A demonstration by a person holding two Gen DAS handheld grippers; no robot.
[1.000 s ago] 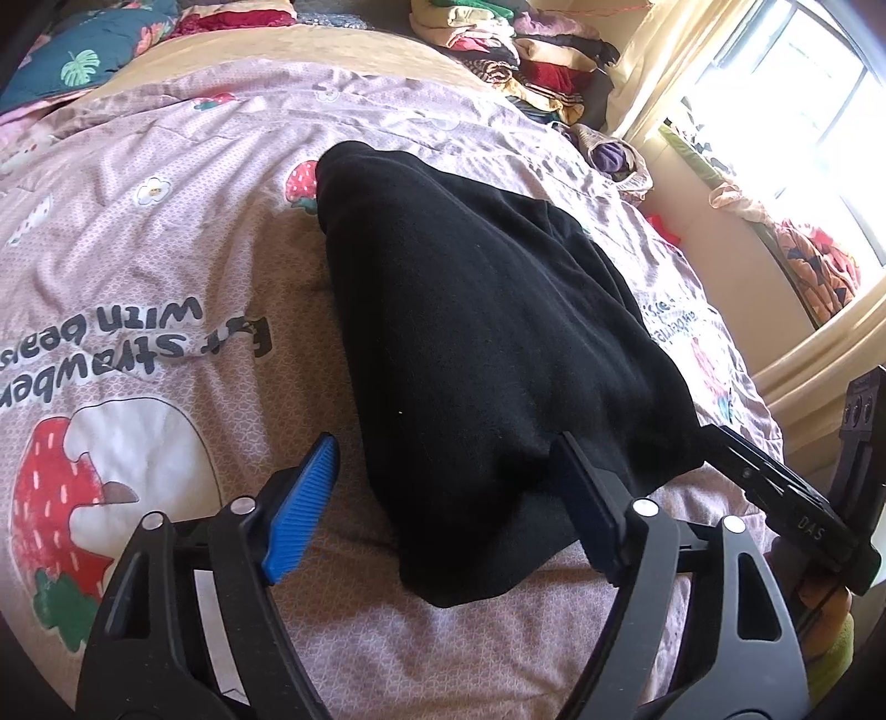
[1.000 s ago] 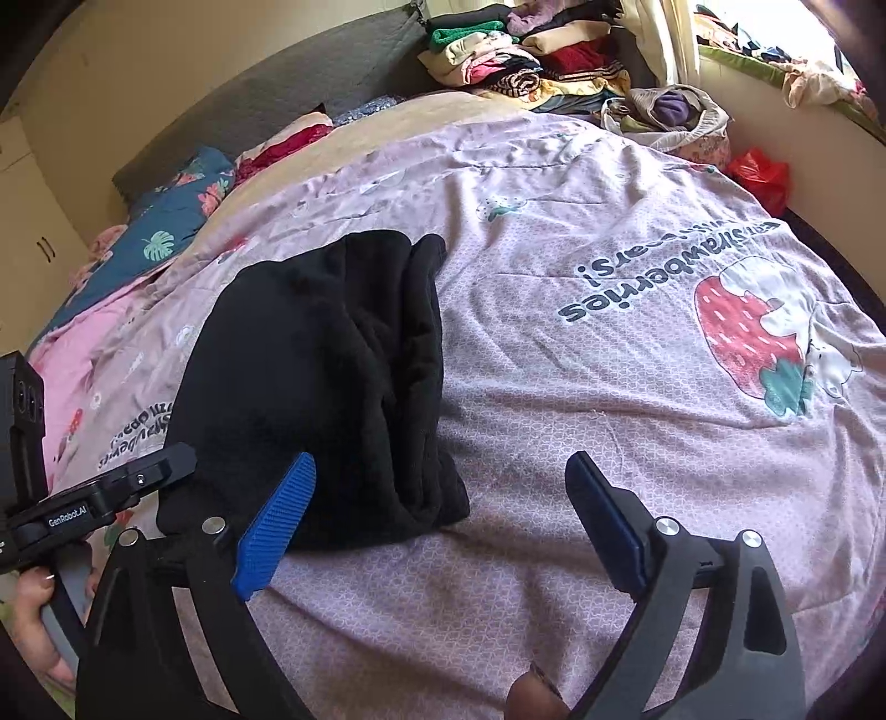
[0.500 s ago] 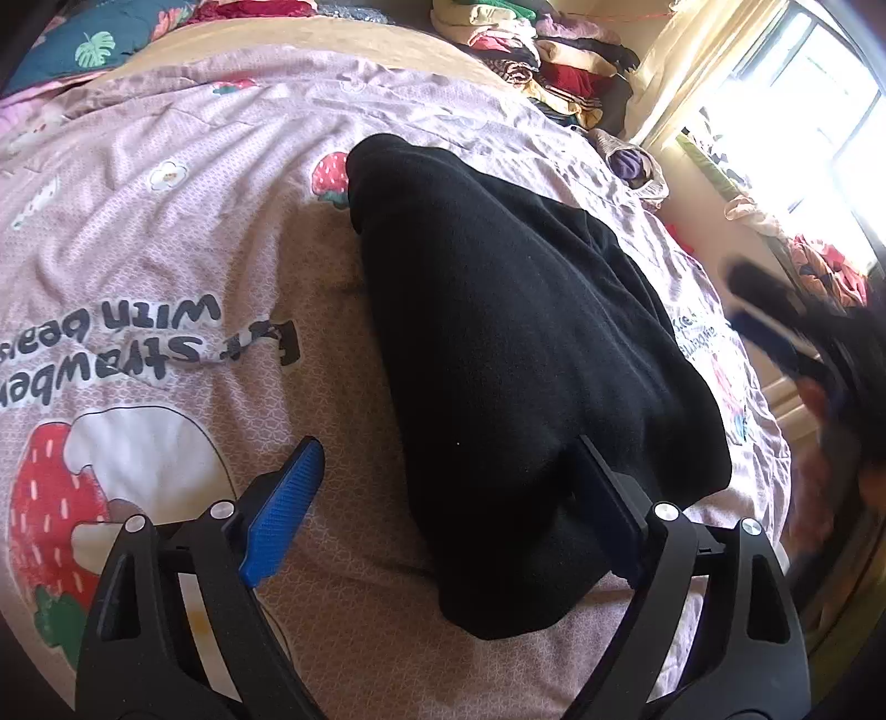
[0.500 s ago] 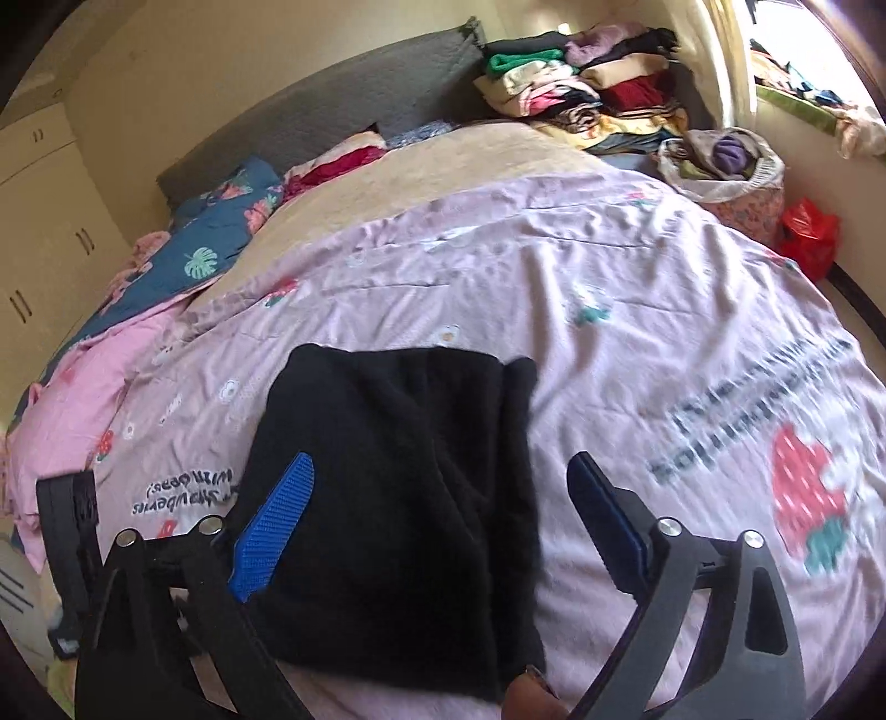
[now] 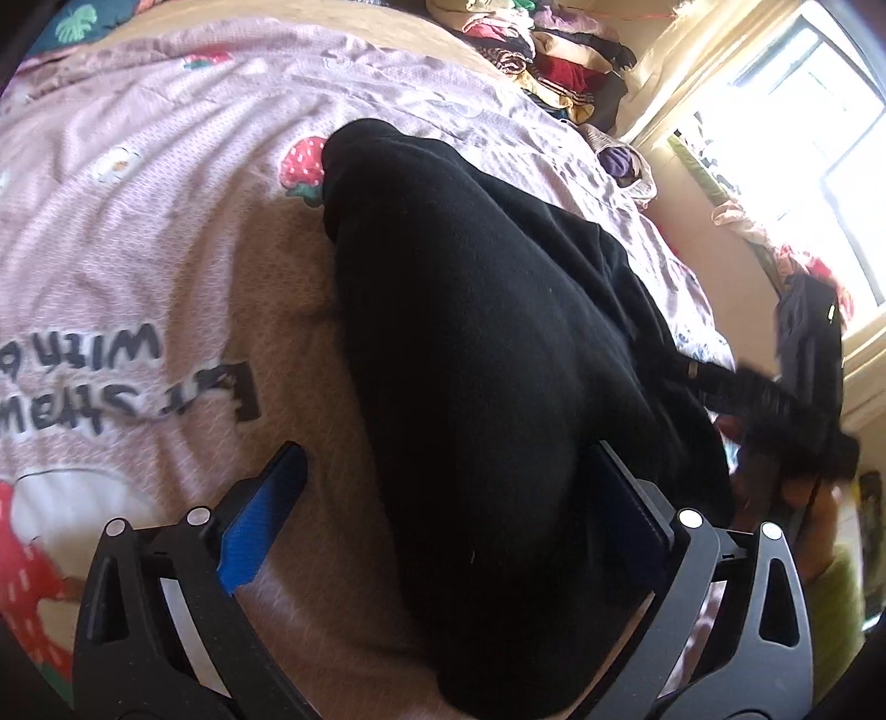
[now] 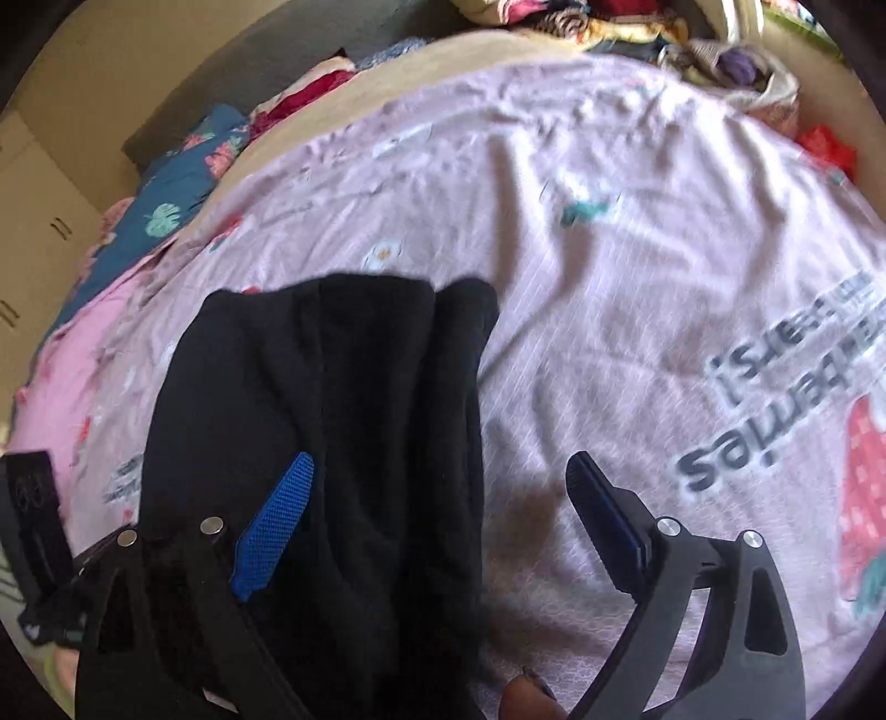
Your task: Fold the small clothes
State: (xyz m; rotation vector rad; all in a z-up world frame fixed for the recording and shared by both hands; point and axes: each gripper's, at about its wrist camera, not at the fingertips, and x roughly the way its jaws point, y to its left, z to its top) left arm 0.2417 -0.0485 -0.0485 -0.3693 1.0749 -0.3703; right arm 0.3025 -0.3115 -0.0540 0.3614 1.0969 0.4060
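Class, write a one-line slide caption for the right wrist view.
Open right hand-held gripper over one edge of folded black garment on strawberry-print bedspread.

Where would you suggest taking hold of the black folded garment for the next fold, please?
Probably the near corners of the black folded garment, approached from the near edge, one claw per corner: it lies flat and long on the strawberry bedspread, its near end nearest both claws.

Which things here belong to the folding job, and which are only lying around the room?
Belongs to the job:
- black garment, lying on the bed
- left hand-held gripper, open
- right hand-held gripper, open

Just lying about:
- strawberry-print bedcover under the garment
- pile of clothes at the far end
- blue floral pillow
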